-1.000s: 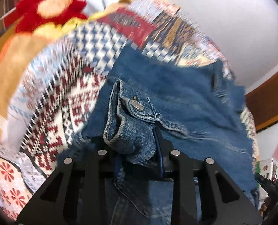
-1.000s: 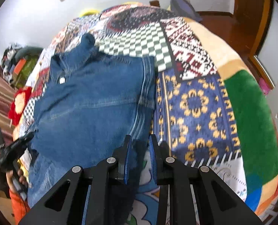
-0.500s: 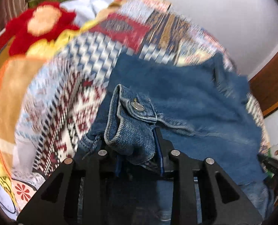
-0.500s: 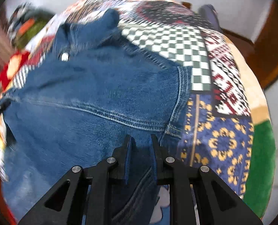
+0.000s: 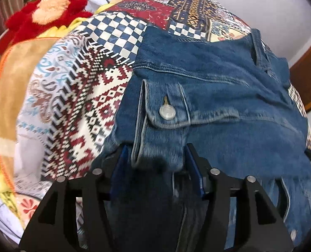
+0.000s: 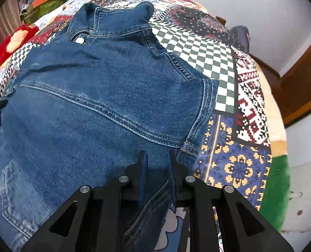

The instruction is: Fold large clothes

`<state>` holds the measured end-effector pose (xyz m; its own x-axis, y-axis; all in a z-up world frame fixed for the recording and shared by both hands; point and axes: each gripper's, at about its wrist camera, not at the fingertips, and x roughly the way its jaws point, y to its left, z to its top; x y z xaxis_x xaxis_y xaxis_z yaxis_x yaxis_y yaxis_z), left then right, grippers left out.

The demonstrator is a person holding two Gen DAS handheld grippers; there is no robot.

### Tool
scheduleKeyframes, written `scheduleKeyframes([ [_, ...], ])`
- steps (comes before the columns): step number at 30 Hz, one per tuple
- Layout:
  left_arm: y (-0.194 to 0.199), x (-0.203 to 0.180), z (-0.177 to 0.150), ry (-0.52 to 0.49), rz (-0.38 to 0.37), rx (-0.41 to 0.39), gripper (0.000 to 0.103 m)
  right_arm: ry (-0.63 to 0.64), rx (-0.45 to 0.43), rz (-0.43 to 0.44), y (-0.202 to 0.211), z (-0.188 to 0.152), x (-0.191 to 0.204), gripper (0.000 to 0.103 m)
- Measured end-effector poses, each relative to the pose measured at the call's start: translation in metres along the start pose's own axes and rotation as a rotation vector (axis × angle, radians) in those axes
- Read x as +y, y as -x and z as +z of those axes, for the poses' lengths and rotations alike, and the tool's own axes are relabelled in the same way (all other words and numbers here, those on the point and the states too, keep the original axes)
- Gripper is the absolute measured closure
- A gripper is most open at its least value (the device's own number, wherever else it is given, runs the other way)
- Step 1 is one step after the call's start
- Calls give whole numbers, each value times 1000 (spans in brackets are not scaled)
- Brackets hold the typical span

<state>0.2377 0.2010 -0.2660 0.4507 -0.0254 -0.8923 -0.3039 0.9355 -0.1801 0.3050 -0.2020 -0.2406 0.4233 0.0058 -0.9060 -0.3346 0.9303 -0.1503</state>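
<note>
Both my wrist cameras look steeply down, close over the bed (image 6: 247,96); both share the denim jacket (image 5: 229,96).

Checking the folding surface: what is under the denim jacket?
The denim jacket lies on a patchwork blanket, seen around its edges. The blanket beneath the jacket is covered, so nothing there can be confirmed.

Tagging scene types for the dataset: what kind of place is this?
Most likely a home bedroom. A blue denim jacket lies spread on a bed covered by a multicoloured patchwork blanket, with a red plush toy at its edge and brown wooden trim along the white wall.
</note>
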Motion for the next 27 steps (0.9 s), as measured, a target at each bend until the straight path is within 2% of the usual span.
scheduleKeyframes([
  [1, 7, 1, -4, -10, 36, -9, 29, 2, -3, -8, 1, -1, 1, 88],
  [2, 16, 2, -9, -26, 73, -24, 26, 3, -8, -17, 2, -2, 1, 88],
  [6, 42, 9, -24, -92, 174, -54, 26, 11, -23, -42, 8, -7, 4, 88],
  [8, 51, 15, -24, -95, 192, -64, 26, 11, -27, -57, 12, -11, 3, 85],
  [9, 56, 19, -23, -90, 196, -74, 25, 5, -18, -93, 12, -14, 1, 62],
  [10, 59, 22, -22, -85, 199, -82, 24, -7, -18, -128, 14, -17, -2, 46],
  [11, 63, 25, -19, -76, 201, -92, 22, -28, -36, -177, 16, -21, -8, 21],
  [12, 65, 28, -17, -68, 202, -100, 22, -55, -53, -179, 18, -25, -17, 15],
  [16, 62, 33, 6, -30, 179, -111, 22, -235, -25, 10, 20, -33, -55, 15],
  [21, 44, 29, 48, -17, 99, -106, 15, -304, -64, 92, 34, -20, -76, 15],
  [24, 23, 25, 72, -27, -13, -50, 15, -330, -84, 154, 36, -7, -78, 15],
  [27, 1, 19, 89, -49, -50, 1, 15, -344, -79, 220, 25, 10, -80, 15],
])
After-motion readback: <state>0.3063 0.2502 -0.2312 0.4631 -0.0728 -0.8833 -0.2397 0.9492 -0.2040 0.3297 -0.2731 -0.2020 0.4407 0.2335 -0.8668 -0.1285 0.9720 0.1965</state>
